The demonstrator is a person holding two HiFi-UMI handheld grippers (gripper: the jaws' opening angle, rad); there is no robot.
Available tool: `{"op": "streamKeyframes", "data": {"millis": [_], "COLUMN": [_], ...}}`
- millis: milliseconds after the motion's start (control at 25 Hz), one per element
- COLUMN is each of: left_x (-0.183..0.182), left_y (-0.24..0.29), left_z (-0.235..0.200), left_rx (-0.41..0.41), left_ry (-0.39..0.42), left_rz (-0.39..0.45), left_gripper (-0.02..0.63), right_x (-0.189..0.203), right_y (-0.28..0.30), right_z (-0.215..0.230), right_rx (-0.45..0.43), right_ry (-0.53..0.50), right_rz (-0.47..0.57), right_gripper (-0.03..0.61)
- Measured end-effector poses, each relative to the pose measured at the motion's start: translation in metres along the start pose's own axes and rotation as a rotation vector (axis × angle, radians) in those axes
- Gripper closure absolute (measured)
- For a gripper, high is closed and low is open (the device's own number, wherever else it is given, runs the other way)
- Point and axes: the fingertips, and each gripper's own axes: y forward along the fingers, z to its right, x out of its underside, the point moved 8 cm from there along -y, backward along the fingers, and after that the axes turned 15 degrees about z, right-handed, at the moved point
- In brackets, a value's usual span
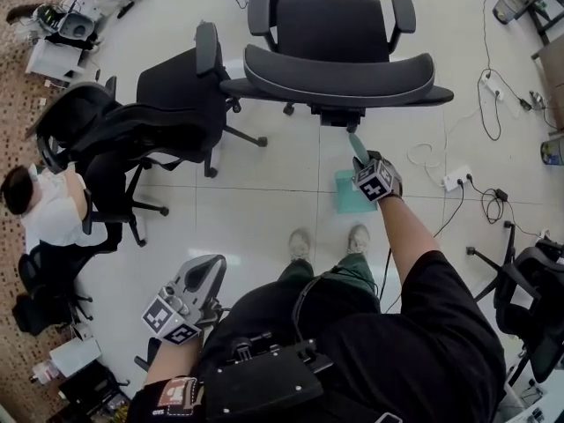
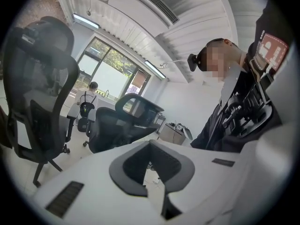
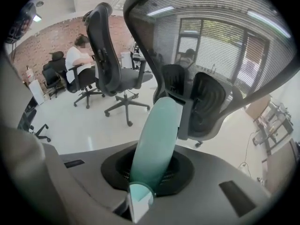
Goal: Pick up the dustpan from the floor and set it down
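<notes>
The right gripper's jaws are clamped on the teal handle of the dustpan. Its pan shows at 7 o'clock of the gripper, low over the white floor and just ahead of the person's shoes. An office chair crowds in at 12 o'clock and a power strip lies at 3 o'clock. The left gripper's jaws stand narrowly apart, with nothing between them.

Floor's glossy white tile, with a brownish patterned strip down the left edge. Black office chairs stand on it on castors. A white power strip and loose cables lie off to the right, and two shoes stand mid-floor.
</notes>
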Motion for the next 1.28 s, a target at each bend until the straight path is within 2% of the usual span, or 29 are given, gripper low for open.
{"op": "streamKeyframes", "data": {"millis": [280,520,640,760,1040,1160,1280], "left_x": [0.008,0.017,0.018,0.015,0.006,-0.011,-0.029], "left_y": [-0.004,-0.008,-0.011,-0.007,0.024,0.037,0.048], "left_z": [-0.029,-0.025,-0.014,-0.003,0.059,0.106,0.160], "left_rx": [-0.019,-0.020,-0.011,0.005,0.047,0.072,0.097], "left_ry": [-0.003,-0.003,0.003,0.012,0.026,0.045,0.074], "left_rz": [-0.035,-0.042,-0.044,-0.037,-0.003,0.045,0.119], "left_gripper": [0.597,0.597,0.597,0.597,0.597,0.597,0.597], "right_x": [0.022,0.031,0.035,0.028,0.003,-0.018,-0.054], "right_y": [0.044,0.046,0.034,0.020,-0.064,-0.136,-0.221], "right_z": [0.003,0.014,0.014,0.022,0.038,0.029,0.028], "right_rx": [0.032,0.091,0.089,0.084,0.085,0.040,-0.031], "right_ry": [0.001,0.042,0.052,0.035,0.040,0.056,0.037], "right_rz": [-0.068,-0.092,-0.107,-0.071,0.062,0.142,0.264], "right_gripper": [0.505,0.501,0.451,0.410,0.394,0.394,0.399]}}
